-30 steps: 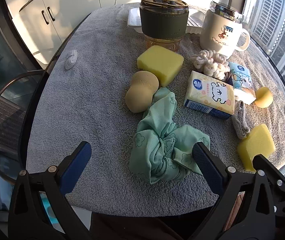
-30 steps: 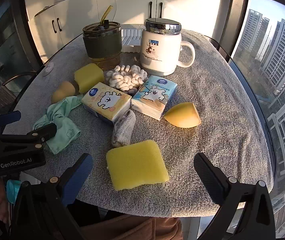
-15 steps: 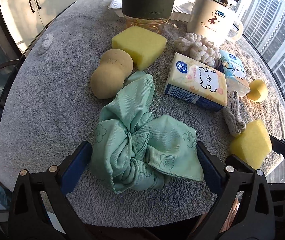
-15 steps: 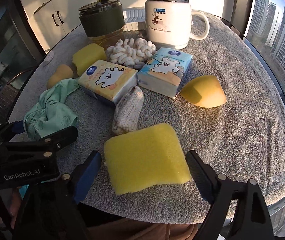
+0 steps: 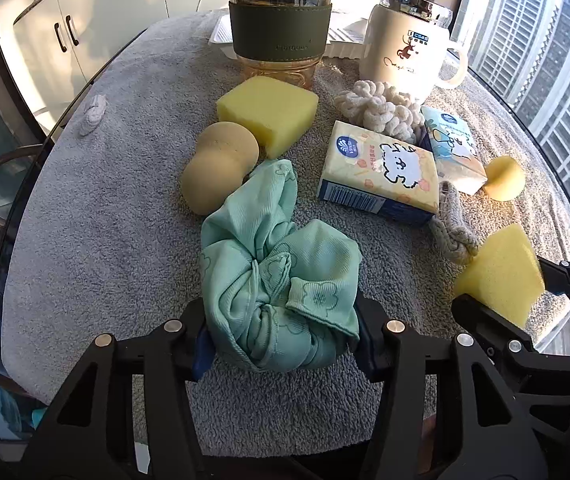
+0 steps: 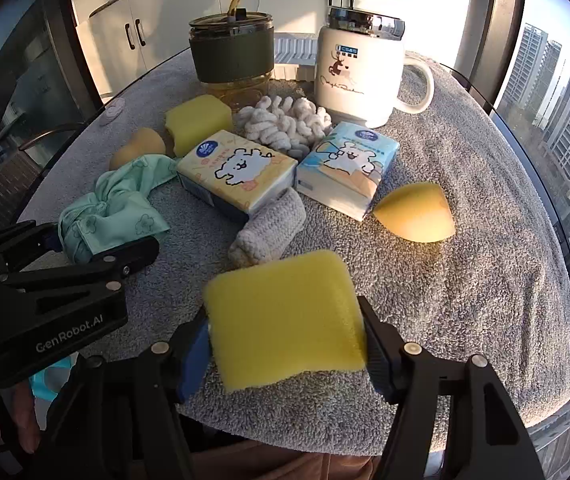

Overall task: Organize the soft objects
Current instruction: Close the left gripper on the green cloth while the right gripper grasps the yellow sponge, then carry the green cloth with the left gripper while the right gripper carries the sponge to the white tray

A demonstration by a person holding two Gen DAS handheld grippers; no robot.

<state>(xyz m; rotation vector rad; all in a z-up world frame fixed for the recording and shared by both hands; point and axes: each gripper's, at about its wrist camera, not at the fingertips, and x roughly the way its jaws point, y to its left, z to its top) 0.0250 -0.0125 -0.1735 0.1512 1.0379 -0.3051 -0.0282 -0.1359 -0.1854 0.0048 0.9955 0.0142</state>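
Two grasps at the near edge of a towel-covered table (image 6: 485,240). Your left gripper (image 5: 281,332) is pinched on the green cloth (image 5: 277,280), its bundled end squeezed between both pads; half a second ago the jaws stood wide with the cloth merely lying between them, so this closure is new. Your right gripper (image 6: 285,344) has likewise clamped the near sponge (image 6: 285,320), whose front edge now bows slightly under pressure (a second ago the fingers were spread well clear of it).

Position of the held things: the cloth sits low at the table's near left, its tail reaching toward the tan puff (image 5: 217,172); whether the bundle has left the towel cannot be told. The sponge sits near centre-front, just before the knitted pad (image 6: 269,228).

Not yet handled: the second sponge (image 5: 269,112), two tissue packs (image 6: 237,172) (image 6: 349,168), the white scrunchie (image 6: 285,124), the yellow puff (image 6: 417,212). Behind them stand the tumbler (image 6: 231,60) and mug (image 6: 359,72), both hard items and probably not part of the sorting.

Reading: both pick-ups appear secured at once, so the sorting seems to be at an early stage, with transport the likely next step. Mind that the cloth's loose tail may drag the tan puff as you lift, and that the sponge may spring free if your squeeze eases.
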